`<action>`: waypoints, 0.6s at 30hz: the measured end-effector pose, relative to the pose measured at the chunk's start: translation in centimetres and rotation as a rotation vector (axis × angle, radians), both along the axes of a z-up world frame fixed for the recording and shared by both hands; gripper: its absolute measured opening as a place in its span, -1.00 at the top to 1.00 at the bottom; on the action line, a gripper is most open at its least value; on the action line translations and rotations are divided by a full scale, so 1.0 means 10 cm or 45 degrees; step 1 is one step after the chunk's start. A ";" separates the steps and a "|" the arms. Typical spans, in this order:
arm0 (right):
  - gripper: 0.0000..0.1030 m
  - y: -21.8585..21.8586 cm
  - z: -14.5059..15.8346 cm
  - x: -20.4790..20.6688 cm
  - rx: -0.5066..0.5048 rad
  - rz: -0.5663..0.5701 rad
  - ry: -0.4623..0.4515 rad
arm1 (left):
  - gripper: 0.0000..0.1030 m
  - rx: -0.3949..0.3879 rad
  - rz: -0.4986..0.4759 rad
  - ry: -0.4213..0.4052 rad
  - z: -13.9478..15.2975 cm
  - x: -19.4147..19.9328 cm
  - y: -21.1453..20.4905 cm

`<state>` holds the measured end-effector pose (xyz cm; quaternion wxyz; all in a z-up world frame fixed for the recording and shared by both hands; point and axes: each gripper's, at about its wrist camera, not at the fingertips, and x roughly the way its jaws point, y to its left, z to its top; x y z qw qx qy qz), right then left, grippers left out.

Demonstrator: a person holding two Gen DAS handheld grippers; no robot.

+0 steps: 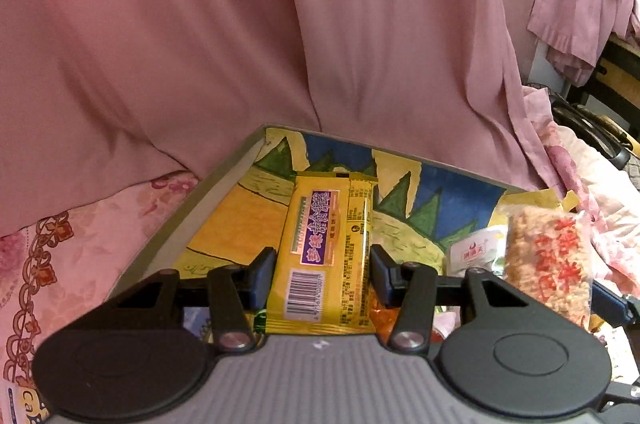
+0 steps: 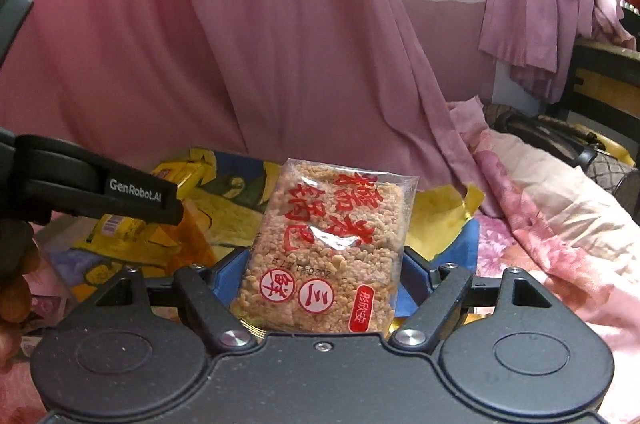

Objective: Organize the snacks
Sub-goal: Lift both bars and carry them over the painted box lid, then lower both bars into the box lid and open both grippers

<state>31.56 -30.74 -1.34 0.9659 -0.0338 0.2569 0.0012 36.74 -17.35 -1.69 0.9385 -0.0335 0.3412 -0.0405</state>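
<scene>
The left claw pinches a yellow biscuit packet by its long edges, a finger pressed to each side, so the packet stands out lengthwise ahead of the claw with its barcode end nearest the claw body. Held this way, the flat face stays up and the wrapper does not fold. Below and ahead of this claw lies a painted board with green hills and blue sky, which seems to serve as the sorting surface on the bed.

The right claw pinches a clear packet of rice crackers the same way, blue fingers closed against both side edges and the red lettering facing up. This packet also shows off to the right of the left claw, so the two claws ride side by side, near each other but apart. The left claw's arm reaches across the left of the right claw's view.

Pink cloth hangs beyond both claws, and a flowered sheet lies to the right. More wrappers lie under the claws, too hidden to name. Both packets are likely mid-carry, ready to be set down in order.
</scene>
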 end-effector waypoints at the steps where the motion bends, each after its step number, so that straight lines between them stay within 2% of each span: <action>1: -0.56 -0.01 -0.01 0.01 0.010 -0.001 0.006 | -0.04 0.002 0.000 -0.002 0.00 0.00 0.00; 12: -0.60 -0.06 -0.04 0.05 0.066 -0.009 0.030 | -0.10 -0.035 0.031 0.015 -0.02 0.03 -0.01; 18: -0.64 -0.06 -0.04 0.06 0.069 -0.014 0.026 | -0.44 -0.014 0.023 0.018 -0.01 0.03 -0.04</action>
